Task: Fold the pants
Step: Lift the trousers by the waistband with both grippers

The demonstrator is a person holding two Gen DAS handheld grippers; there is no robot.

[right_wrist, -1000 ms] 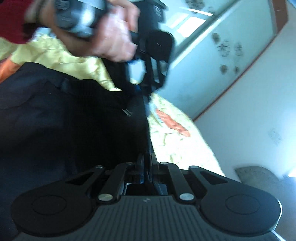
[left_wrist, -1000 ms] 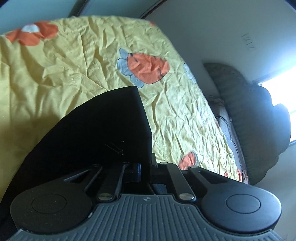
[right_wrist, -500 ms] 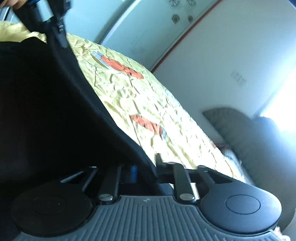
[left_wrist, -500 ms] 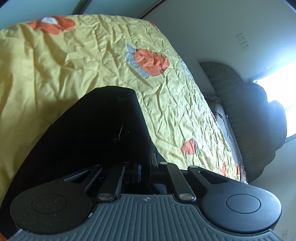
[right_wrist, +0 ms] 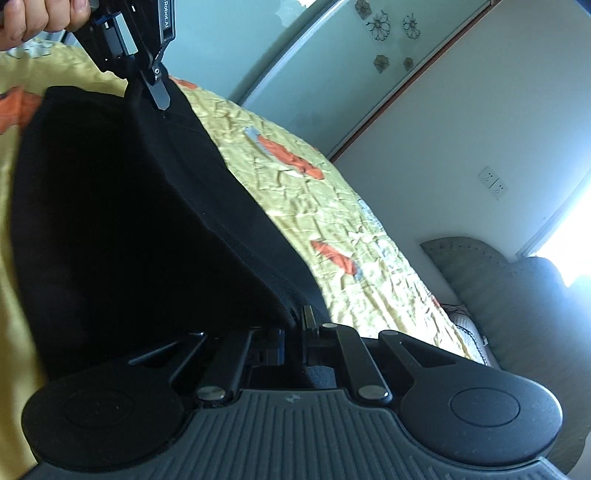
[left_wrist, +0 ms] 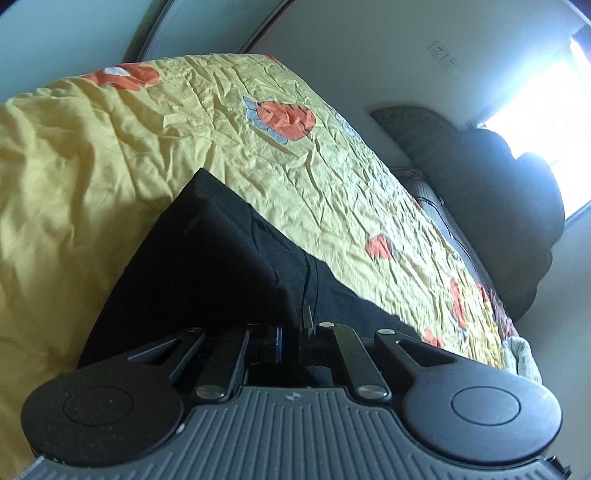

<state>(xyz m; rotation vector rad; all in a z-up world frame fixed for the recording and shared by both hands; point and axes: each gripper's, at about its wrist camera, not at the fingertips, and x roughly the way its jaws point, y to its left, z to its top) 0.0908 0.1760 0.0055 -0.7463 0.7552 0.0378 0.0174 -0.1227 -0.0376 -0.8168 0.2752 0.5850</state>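
While gripped at two points: black pants (left_wrist: 221, 266) lifted over the yellow bedspread (left_wrist: 110, 155), fabric draping between both tools.
Left gripper (left_wrist: 293, 325): jaws nearly closed — clamped on a pants edge; also seen from the right wrist view (right_wrist: 147, 88), pinching the far corner, held by a hand (right_wrist: 40, 14).
Right gripper (right_wrist: 295, 325): jaws pressed together on the near pants hem.
Bedspread: creased, orange flower prints — dark headboard (left_wrist: 480, 192) beyond.
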